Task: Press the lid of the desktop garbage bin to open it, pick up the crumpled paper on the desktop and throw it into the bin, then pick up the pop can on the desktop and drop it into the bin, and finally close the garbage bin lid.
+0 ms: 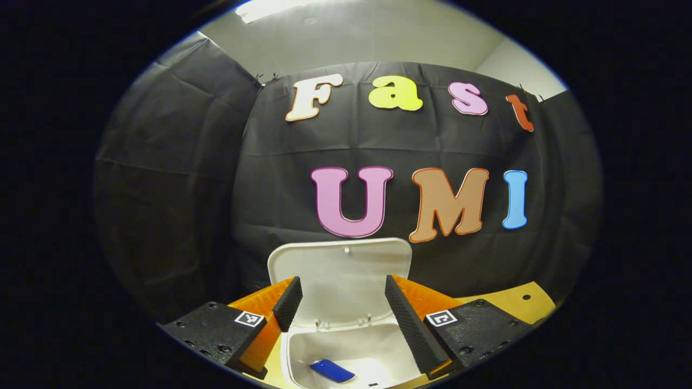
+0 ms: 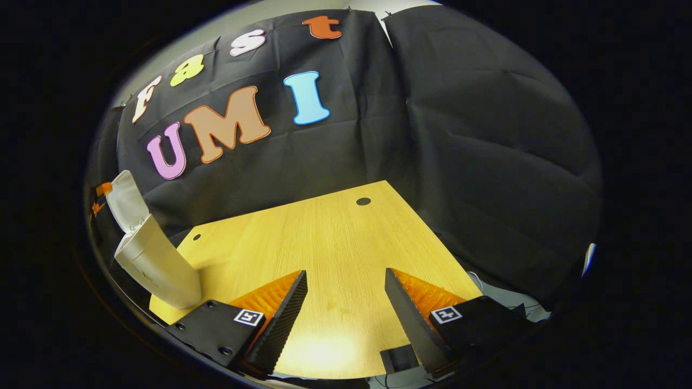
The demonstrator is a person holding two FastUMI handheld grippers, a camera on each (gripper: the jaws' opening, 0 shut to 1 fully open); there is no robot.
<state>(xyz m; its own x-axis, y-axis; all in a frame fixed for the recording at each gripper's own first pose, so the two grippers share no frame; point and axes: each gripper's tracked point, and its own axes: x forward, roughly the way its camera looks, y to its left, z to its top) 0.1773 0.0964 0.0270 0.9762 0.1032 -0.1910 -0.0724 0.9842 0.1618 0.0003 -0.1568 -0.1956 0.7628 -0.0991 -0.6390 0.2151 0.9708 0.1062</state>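
1. Above the open mouth of the garbage bin (image 1: 346, 346): hangs the left gripper (image 1: 341, 313), fingers spread apart, holding nothing, pointed down and forward into the white tub.
2. Behind those fingers: stands the lid (image 1: 340, 270), swung up and leaning back against the black cloth wall (image 1: 178, 178). Judged done, then: the press-to-open step.
3. Inside the bin, on its floor near the front: lies a blue object (image 1: 332, 370), rounded and glossy. Likely the pop can, though too little of it visible to be sure. Cannot tell whether the crumpled paper sits in there too; most of the tub's interior hidden below the edge of the left gripper view.
4. Over the wooden desktop (image 2: 335, 243), well apart from the bin: hovers the right gripper (image 2: 346, 313), fingers likewise spread, gripping nothing.
5. On the stretch of desktop seen from the right gripper view: no paper and no can, just bare wood with small round holes. Off to that view's left edge: the bin (image 2: 157, 265) in side profile, lid (image 2: 125, 201) raised.
6. Judged as progress: opening complete, both drops probably complete, given empty fingers and a cleared surface.
7. Left to do: closing the lid, most likely by reaching the left gripper past the rim and pushing the raised flap forward and down until latched.
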